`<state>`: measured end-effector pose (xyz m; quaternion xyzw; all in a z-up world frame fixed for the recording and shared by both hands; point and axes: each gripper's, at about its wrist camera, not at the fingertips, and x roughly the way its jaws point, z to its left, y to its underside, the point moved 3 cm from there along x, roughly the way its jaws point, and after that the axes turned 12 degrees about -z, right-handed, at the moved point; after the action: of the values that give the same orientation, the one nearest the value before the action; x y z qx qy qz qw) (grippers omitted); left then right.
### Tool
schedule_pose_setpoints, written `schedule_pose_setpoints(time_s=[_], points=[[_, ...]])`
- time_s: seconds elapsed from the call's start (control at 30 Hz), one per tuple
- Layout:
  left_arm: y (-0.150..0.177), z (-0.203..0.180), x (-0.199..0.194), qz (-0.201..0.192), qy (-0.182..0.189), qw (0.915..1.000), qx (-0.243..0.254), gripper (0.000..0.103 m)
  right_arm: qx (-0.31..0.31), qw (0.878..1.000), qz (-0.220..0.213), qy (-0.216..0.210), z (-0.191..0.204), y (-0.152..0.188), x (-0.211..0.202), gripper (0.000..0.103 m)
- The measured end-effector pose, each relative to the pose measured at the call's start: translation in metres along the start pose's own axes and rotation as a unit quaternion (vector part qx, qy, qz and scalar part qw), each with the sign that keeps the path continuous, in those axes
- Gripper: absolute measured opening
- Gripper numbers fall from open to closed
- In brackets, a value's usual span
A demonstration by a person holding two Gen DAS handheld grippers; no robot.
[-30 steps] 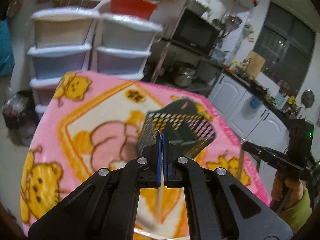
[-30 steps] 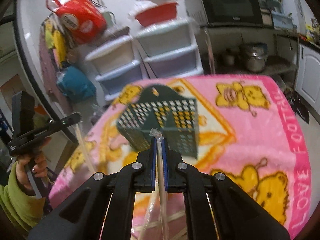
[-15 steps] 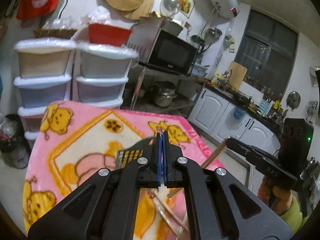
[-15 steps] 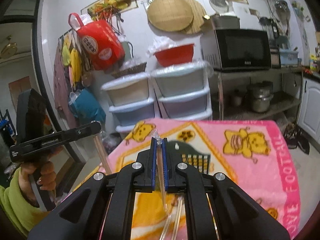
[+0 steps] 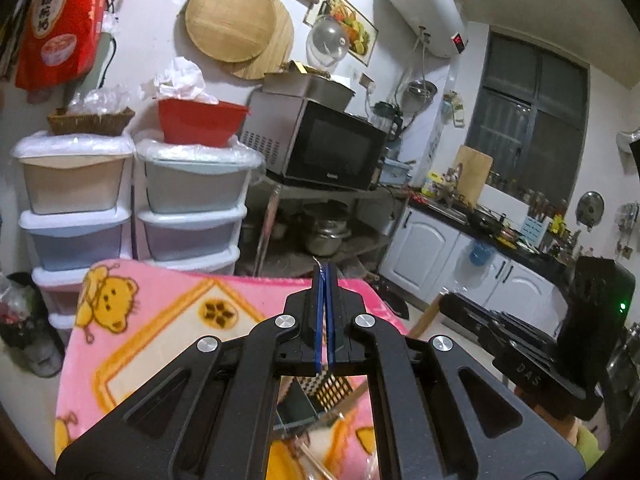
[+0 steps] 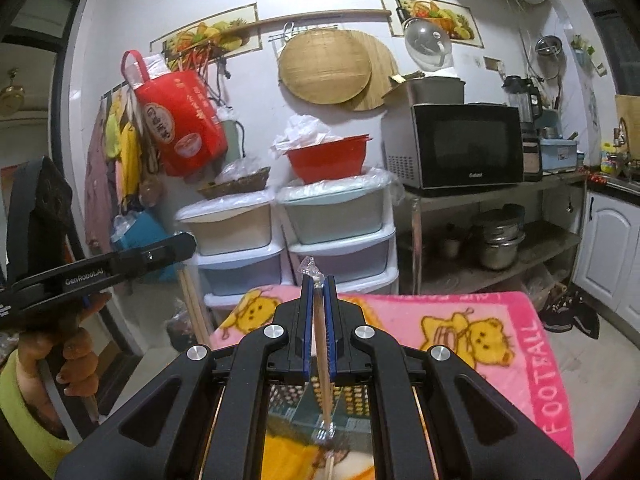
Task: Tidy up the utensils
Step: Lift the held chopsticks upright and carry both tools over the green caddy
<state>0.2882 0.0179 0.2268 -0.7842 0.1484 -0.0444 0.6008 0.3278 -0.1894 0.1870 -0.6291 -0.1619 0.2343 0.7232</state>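
Right tongs (image 6: 318,280) grip wrapped chopsticks (image 6: 323,360); left tongs (image 5: 325,270) are shut, pinching a wrapper tip. Below both, their frames largely hide the basket (image 6: 352,400); drawers (image 6: 336,236) and a microwave (image 6: 468,146) stand beyond.

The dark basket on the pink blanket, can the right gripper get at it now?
Probably yes: the basket sits just below the right gripper, with nothing between, and its chopsticks point down toward it.

- Fleecy pink blanket (image 6: 516,344), soft and matt, covers the table.
- Glossy black microwave (image 6: 460,148) sits on a dull metal rack (image 6: 496,188).
- Translucent plastic drawers (image 5: 192,208) stand left.
- Woven bamboo trays (image 6: 324,66) hang on the far wall.
- Matt black plastic right gripper (image 6: 318,280) clamps a clear-wrapped wooden chopstick (image 6: 322,344).
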Motion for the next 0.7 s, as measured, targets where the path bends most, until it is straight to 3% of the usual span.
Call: schedule_pose_setpoints(time_s=[0.27,0.7], points=[[0.006,0.013,0.028,-0.008,-0.030,0.9995,0.011,0.000,-0.002,1.000,0.002,0.024,-0.015,0.009,0.025,0.006],[0.054,0.035,0.049,0.027,-0.031,0.9990,-0.013,0.000,0.027,0.998,0.032,0.038,-0.032,0.054,0.046,0.006]])
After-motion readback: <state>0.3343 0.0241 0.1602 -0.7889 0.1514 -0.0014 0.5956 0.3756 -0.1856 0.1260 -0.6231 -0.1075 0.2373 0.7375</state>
